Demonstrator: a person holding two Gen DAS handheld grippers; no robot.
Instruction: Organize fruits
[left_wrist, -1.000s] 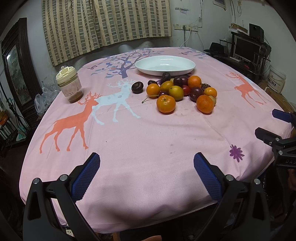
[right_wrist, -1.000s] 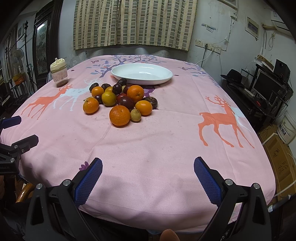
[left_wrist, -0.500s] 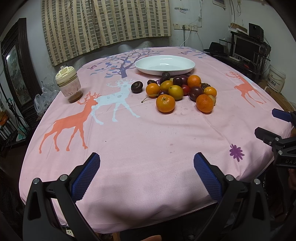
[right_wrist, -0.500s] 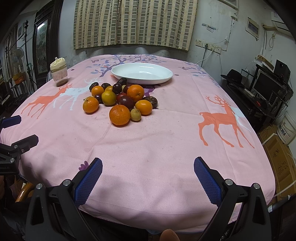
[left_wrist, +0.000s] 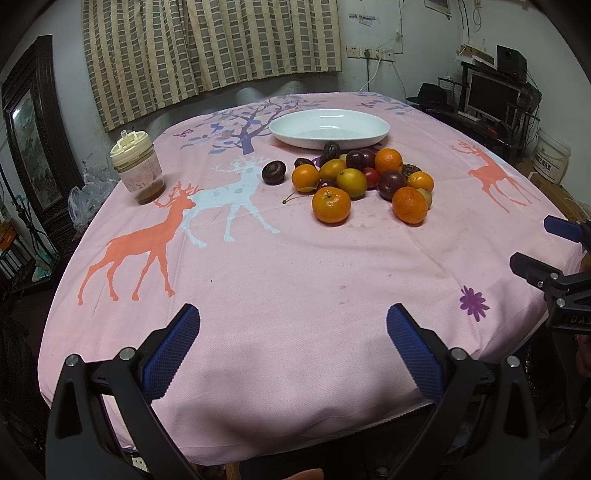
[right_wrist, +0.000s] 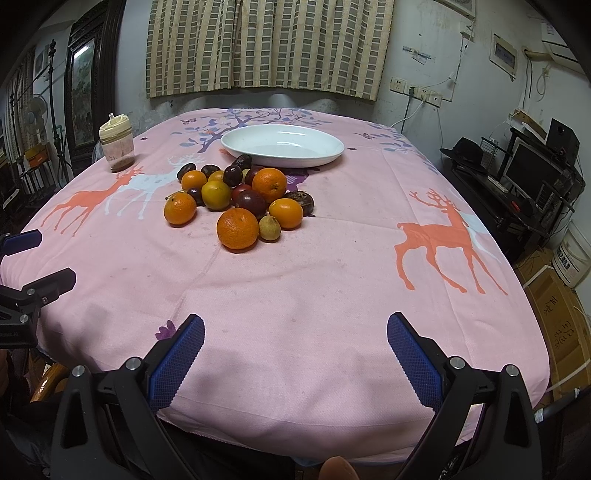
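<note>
**Fruit heaped beside a bare white plate, both grippers wide apart**

A pile of fruit (right_wrist: 236, 199) sits just above centre in the right wrist view, on a pink tablecloth (right_wrist: 332, 280) printed with deer and a tree. The heap touches the near rim of a white oval plate (right_wrist: 282, 144), which holds nothing. Five oranges show: the largest orange (right_wrist: 237, 228) lies nearest the camera, with a small greenish-brown fruit (right_wrist: 269, 229) touching its right side. Two yellow fruits, several dark plums and cherries fill the middle; their exact number cannot be told. One dark plum (left_wrist: 273, 171) lies slightly apart at the heap's left edge in the left wrist view.

A lidded jar (left_wrist: 137, 167) with brown contents stands at the left of that frame, well apart from the fruit.

The left gripper (left_wrist: 291, 347) and right gripper (right_wrist: 295, 349) each hang over the table's near edge at the bottom of their frames, blue pads (right_wrist: 413, 360) spread wide, gripping nothing. Open cloth lies between them and the fruit.
</note>
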